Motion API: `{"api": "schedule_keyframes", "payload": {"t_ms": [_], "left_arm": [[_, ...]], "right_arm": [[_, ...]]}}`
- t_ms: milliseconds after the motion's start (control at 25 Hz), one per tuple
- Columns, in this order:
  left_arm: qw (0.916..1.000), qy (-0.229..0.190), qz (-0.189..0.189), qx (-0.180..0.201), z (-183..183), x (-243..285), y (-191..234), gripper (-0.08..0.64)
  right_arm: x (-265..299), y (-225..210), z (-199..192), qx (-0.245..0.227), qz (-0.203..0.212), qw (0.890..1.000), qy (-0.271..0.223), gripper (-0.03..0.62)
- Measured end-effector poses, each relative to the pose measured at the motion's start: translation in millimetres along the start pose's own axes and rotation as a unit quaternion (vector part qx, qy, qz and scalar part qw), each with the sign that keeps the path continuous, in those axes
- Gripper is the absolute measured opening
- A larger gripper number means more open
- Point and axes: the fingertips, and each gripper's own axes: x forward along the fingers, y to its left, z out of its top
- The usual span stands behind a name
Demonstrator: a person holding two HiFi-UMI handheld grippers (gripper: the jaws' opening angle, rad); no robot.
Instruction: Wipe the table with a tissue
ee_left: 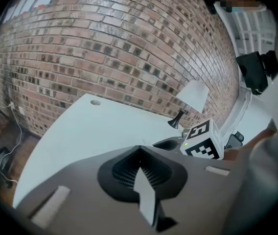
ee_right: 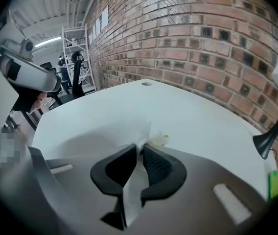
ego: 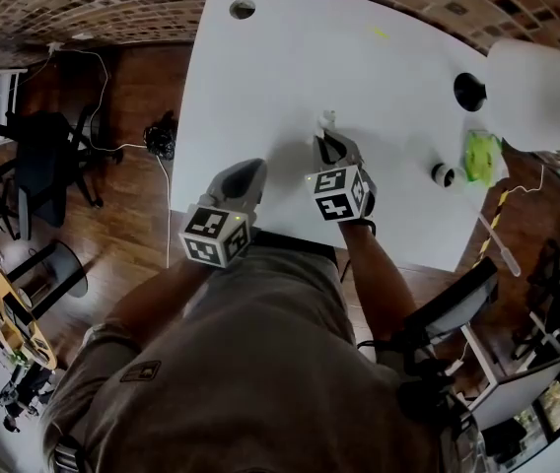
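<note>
White tissue [ee_right: 135, 127] sits pinched in the right tongs [ee_right: 140, 148], jaws clamped narrow on it. Its free end spreads on the bench [ego: 290, 57], touching a yellowish spot [ee_right: 164, 140]. The left tongs [ee_left: 139, 151] are alongside, jaws together, with nothing showing past their tips. Far corner: a white lamp [ego: 536, 92].

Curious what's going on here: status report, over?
Right tongs pinching tissue, tip beside yellow spot. Left tongs shut. Nothing blocking.

White table [ego: 290, 77]: round hole [ego: 243, 9] upper left; yellow smear [ego: 380, 33] top centre; black lamp base [ego: 469, 90], green item [ego: 481, 156], small round object [ego: 443, 174] right.
</note>
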Motion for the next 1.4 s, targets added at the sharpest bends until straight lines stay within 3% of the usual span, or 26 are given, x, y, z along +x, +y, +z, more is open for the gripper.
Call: {"api": "schedule_keyframes", "payload": {"t_ms": [640, 880, 1400], "left_arm": [[0.9996, 0.002, -0.027, 0.009, -1.0, 9.4, -18.6, 0.002], [0.9999, -0.004, -0.014, 0.003, 0.2, 3.6, -9.3, 0.002], [0.9999, -0.007, 0.014, -0.002, 5.3, -11.6, 12.9, 0.002]], "right_arm": [[-26.6, -65.9, -38.9, 0.071, -0.071, 0.995, 0.016, 0.055], [-14.0, -44.0, -27.2, 0.043, -0.055, 0.997, 0.015, 0.054], [16.3, 39.6, 23.2, -0.026, 0.038, 0.999, -0.019, 0.054]]}}
